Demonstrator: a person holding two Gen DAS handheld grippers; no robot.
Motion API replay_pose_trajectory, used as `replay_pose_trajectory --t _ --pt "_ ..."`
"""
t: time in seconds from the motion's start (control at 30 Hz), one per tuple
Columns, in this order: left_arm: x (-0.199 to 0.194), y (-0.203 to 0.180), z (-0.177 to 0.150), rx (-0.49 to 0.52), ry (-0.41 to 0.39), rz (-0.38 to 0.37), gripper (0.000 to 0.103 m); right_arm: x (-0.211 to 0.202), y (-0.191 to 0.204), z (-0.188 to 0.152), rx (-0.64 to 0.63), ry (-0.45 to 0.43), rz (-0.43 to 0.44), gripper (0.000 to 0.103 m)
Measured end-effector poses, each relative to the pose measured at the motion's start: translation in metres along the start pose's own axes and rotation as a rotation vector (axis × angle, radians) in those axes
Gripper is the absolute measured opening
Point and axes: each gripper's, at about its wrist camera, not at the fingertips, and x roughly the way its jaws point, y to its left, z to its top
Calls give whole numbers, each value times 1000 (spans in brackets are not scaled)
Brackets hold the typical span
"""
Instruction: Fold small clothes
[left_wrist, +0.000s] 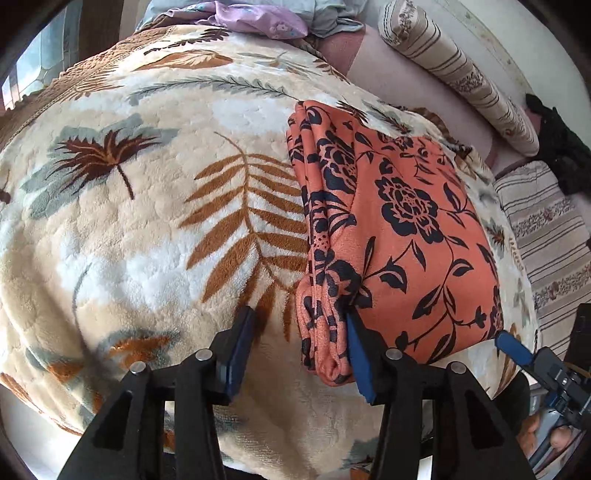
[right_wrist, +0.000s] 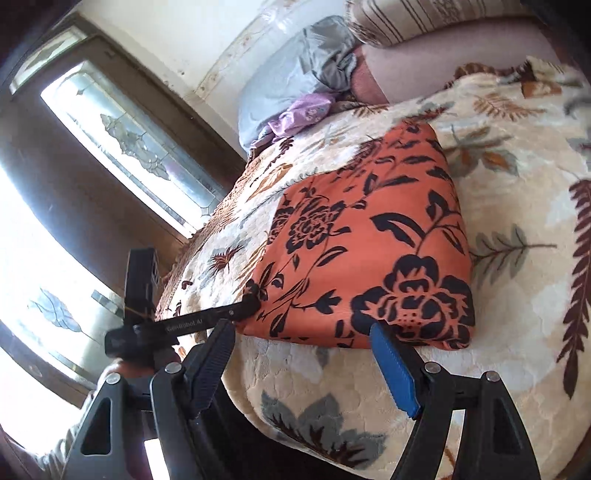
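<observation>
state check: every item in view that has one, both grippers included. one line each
orange floral garment: folded into a flat rectangle, lying on the blanket
left gripper: open, garment's layered edge between the jaws, pads not pressing
right gripper: open, empty, at the garment's near edge
leaf-print blanket: spread over the bed
lilac and grey clothes: unfolded, heaped at the far end
striped pillow: lying along the wall

Leaf-patterned plush blanket (left_wrist: 147, 229) over the bed, folded orange floral garment (left_wrist: 402, 236) flat on it
</observation>
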Motion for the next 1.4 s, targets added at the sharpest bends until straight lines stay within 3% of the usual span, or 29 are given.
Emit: replay_pose_trajectory --t 0.13,0.23,0.3,0.37,0.43,0.53,0.6,0.63,0.7,0.77,0.83,0.9,0.93,0.97,1.03,1.13,1.2,1.23,1.33,1.4 --pt "-33 -19 3 56 -87 24 50 -31 -23 10 91 -48 69 78" --pt "-51 -40 10 94 -168 -11 50 -49 -52 26 191 -97 73 78" --pt "-52 -55 15 132 -211 -24 50 -45 -75 39 271 -80 71 79" --pt "-36 -69 23 154 -205 -4 50 -28 -98 50 360 -22 119 79" --pt "-16 -73 22 167 -201 61 50 -10 -113 58 423 31 137 79" --pt "21 -66 13 176 -133 195 52 20 -119 65 462 109 158 78" --pt "27 -52 8 117 -137 159 54 33 -111 67 412 155 87 62" --pt "26 -46 7 85 -133 137 56 34 -106 67 382 165 49 38" --pt "26 -41 6 75 -129 120 58 26 -90 65 306 147 -49 33" --pt "26 -43 3 104 -135 132 58 31 -93 59 296 149 -89 32" --pt "24 -45 4 108 -131 138 58 32 -113 54 414 131 15 41" --pt "17 -49 7 114 -130 139 57 21 -118 56 458 94 100 60" --pt "10 -52 8 117 -141 137 56 13 -118 59 445 54 108 77" --pt "2 -55 9 123 -164 125 56 5 -118 64 435 17 98 87" --pt "-10 -61 13 129 -216 81 56 2 -125 76 445 -11 113 89" --pt "0 -69 21 160 -214 81 57 31 -138 89 492 73 178 89" --pt "28 -65 23 162 -141 166 57 52 -133 93 457 125 149 75" --pt "36 -59 21 147 -134 178 59 57 -128 94 426 146 97 37" --pt "35 -41 16 65 -133 114 62 44 -99 89 281 101 -36 30" --pt "37 -41 14 92 -137 114 62 54 -119 82 357 123 -25 31"
